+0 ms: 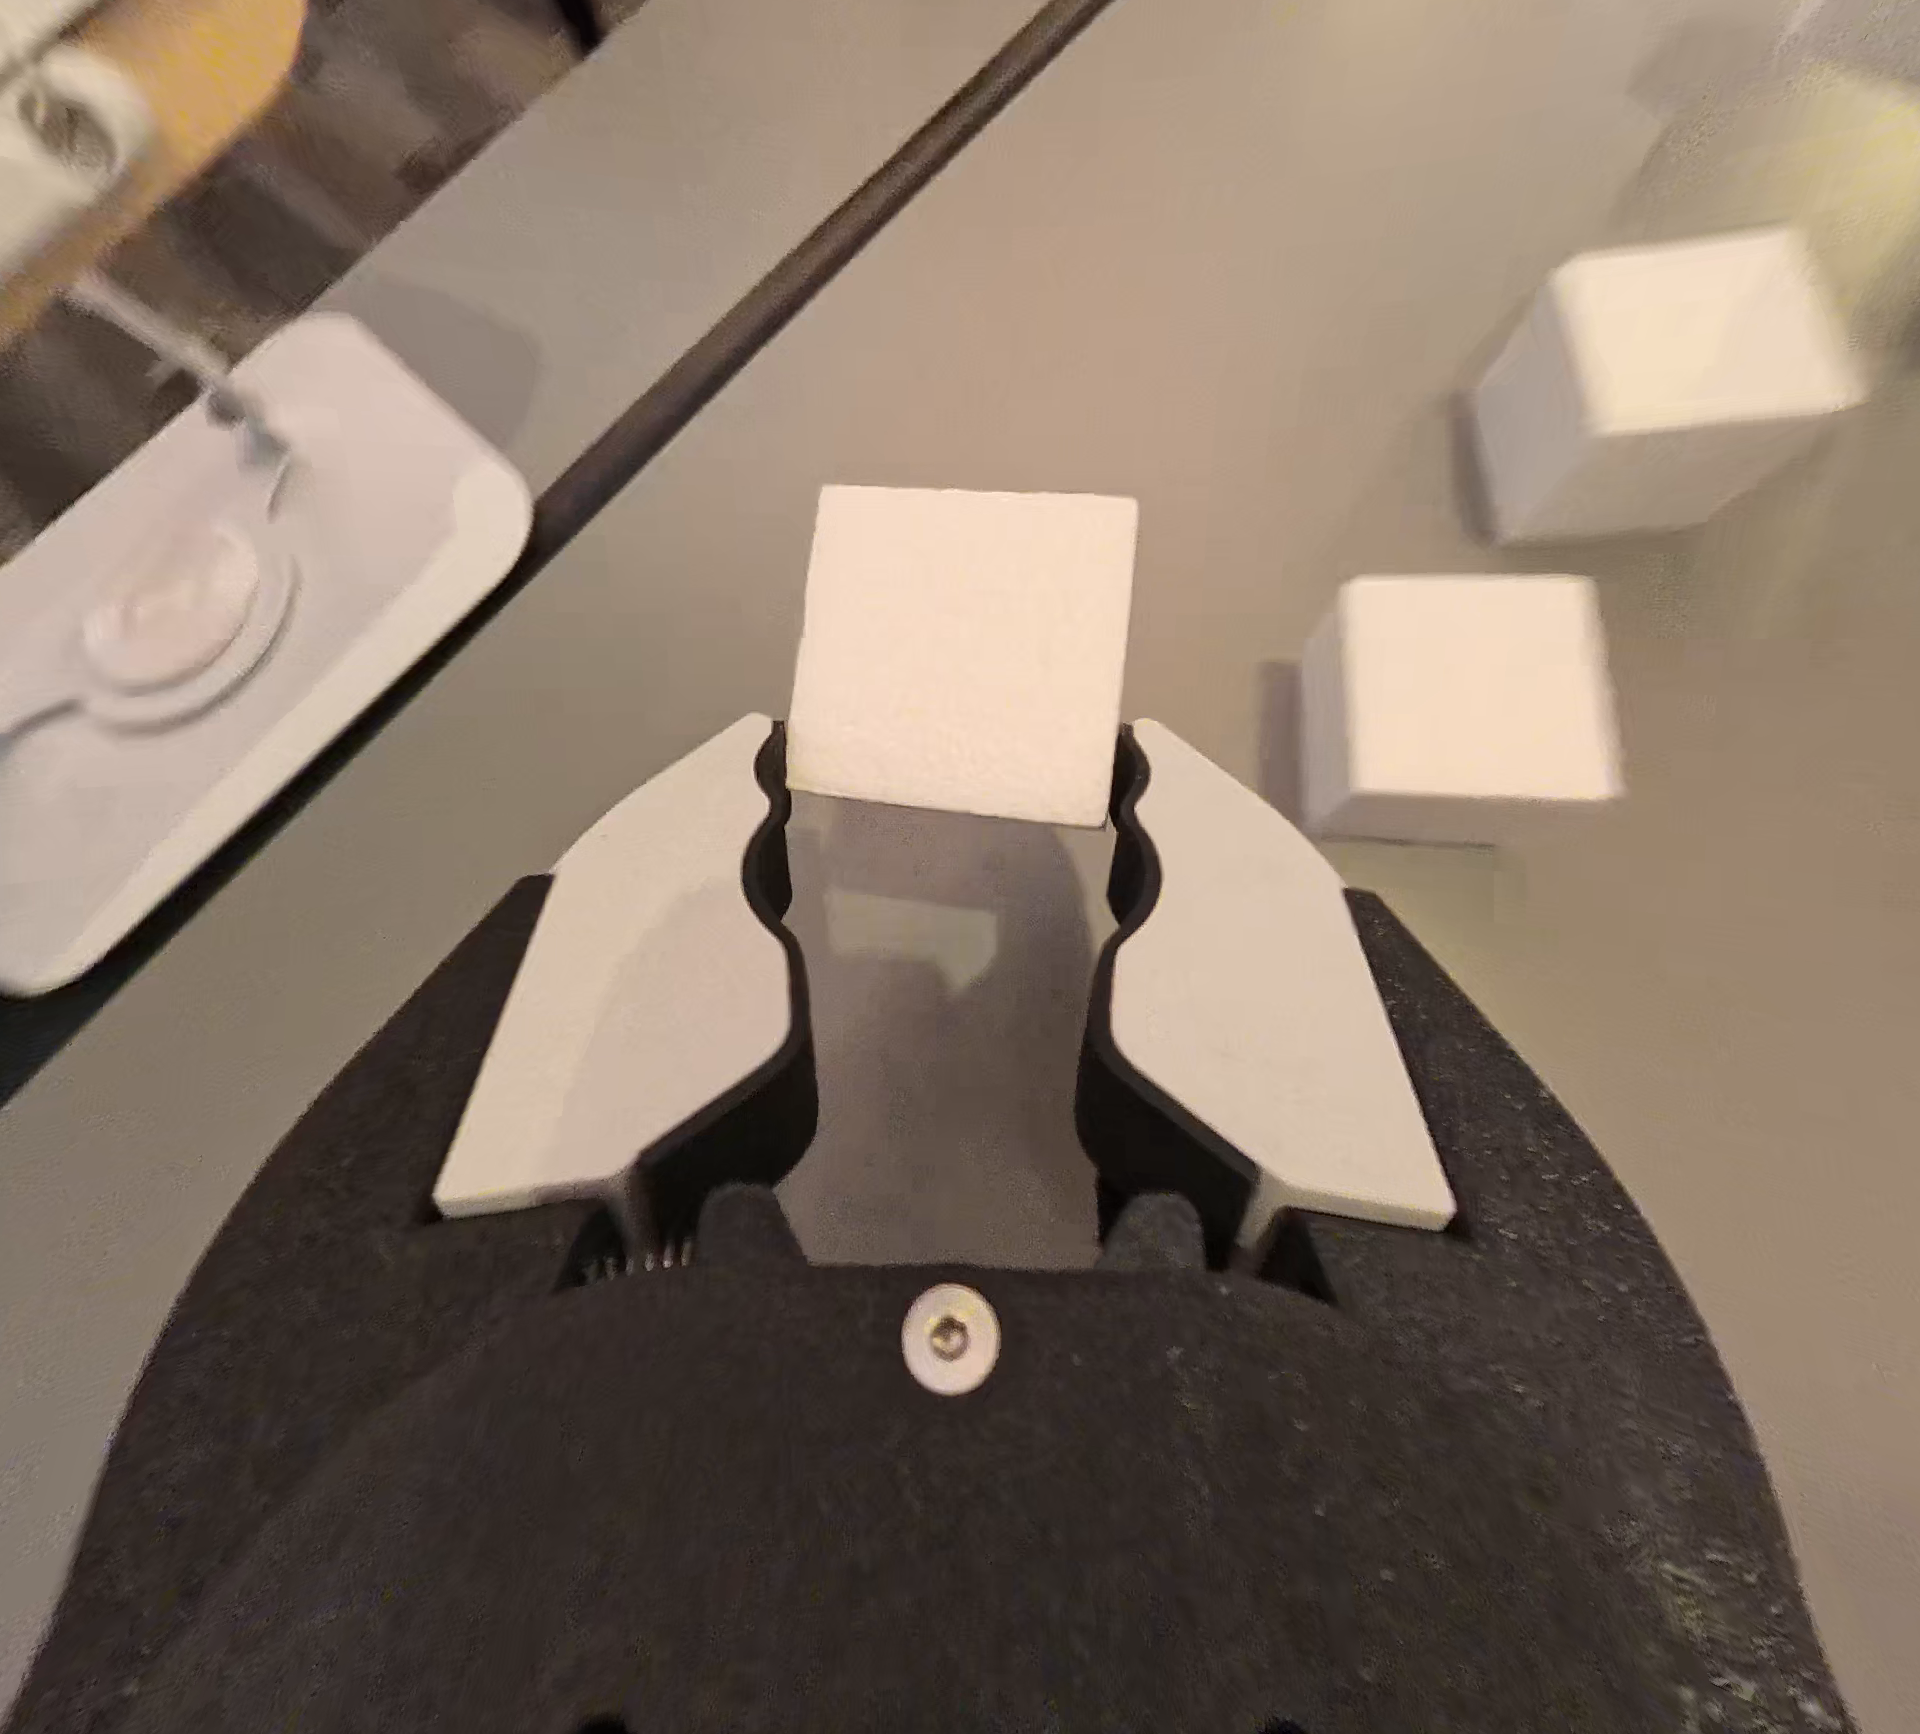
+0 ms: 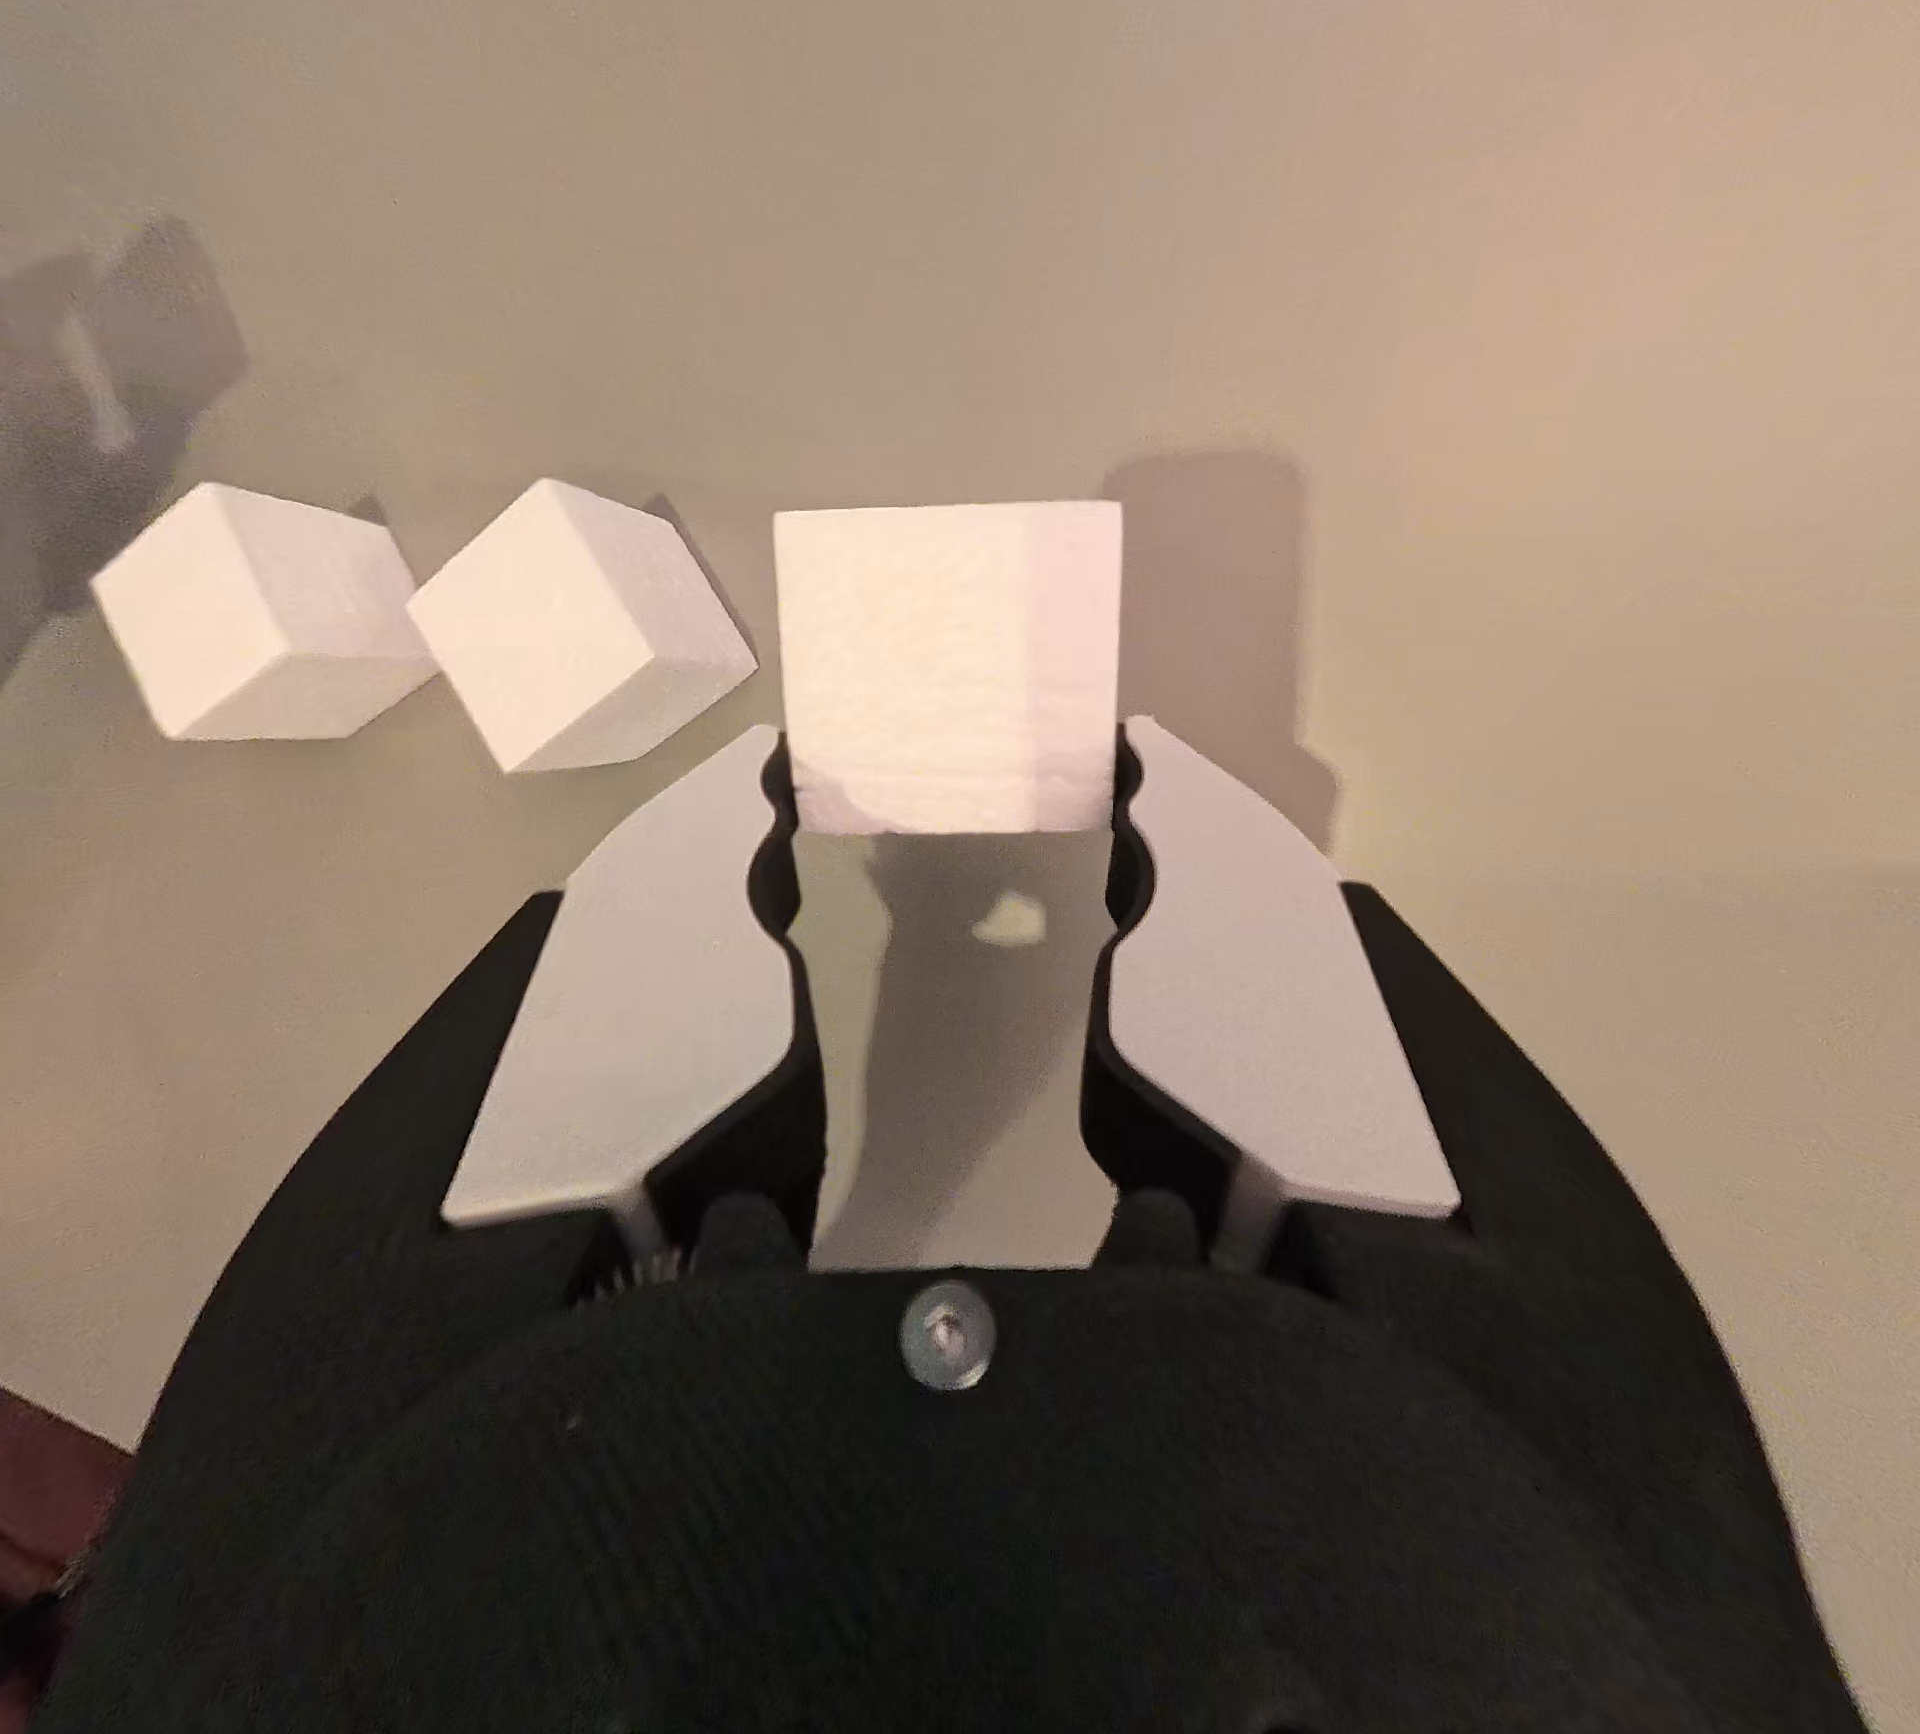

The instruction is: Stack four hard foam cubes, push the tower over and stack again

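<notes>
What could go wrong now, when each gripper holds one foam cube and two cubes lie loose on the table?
1. The left gripper and the right gripper each pinch their cube only at the fingertips, so a cube might twist or slip out.
2. The two loose cubes lie close together and are turned at angles; fingers reaching for one may knock the other.
3. No base is stacked yet, and a skewed first cube could make the tower lean.
</notes>
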The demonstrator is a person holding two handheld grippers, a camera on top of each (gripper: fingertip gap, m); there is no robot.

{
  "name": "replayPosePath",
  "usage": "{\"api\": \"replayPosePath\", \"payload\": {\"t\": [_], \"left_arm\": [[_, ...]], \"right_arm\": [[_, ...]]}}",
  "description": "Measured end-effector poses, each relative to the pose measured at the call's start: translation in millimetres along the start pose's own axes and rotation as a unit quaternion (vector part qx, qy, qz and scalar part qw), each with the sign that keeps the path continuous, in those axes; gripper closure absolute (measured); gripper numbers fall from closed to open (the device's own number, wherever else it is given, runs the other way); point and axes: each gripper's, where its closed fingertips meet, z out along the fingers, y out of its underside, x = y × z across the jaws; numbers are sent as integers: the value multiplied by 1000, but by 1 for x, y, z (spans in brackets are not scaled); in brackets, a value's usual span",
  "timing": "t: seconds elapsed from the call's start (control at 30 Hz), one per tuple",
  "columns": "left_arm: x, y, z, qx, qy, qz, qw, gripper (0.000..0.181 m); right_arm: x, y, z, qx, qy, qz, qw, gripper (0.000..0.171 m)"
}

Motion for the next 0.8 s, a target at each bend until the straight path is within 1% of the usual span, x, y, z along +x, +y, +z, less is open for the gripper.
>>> {"api": "replayPosePath", "payload": {"t": [0.07,0.17,0.23,0.33,0.4,0.53,0.67,0.8], "left_arm": [[22,-27,-5,30,54,20,998,122],[64,-61,-5,52,131,99,985,122],[80,-74,4,43,147,152,977,122],[108,-88,18,51,189,234,952,122],[132,-92,22,62,250,280,925,122],[159,-104,25,85,338,319,881,122],[160,-102,39,55,358,373,854,122],[163,-97,48,50,380,405,830,122]], "right_arm": [[6,-1,-14,22,-11,3,1000,113],[15,0,-31,49,-16,13,999,113],[18,2,-41,64,-23,15,998,113],[22,7,-51,73,-23,11,997,113],[23,11,-54,70,-27,8,997,113],[29,15,-60,81,-34,15,996,113],[32,15,-65,91,-42,20,995,113],[25,11,-67,99,-49,9,994,113]]}}
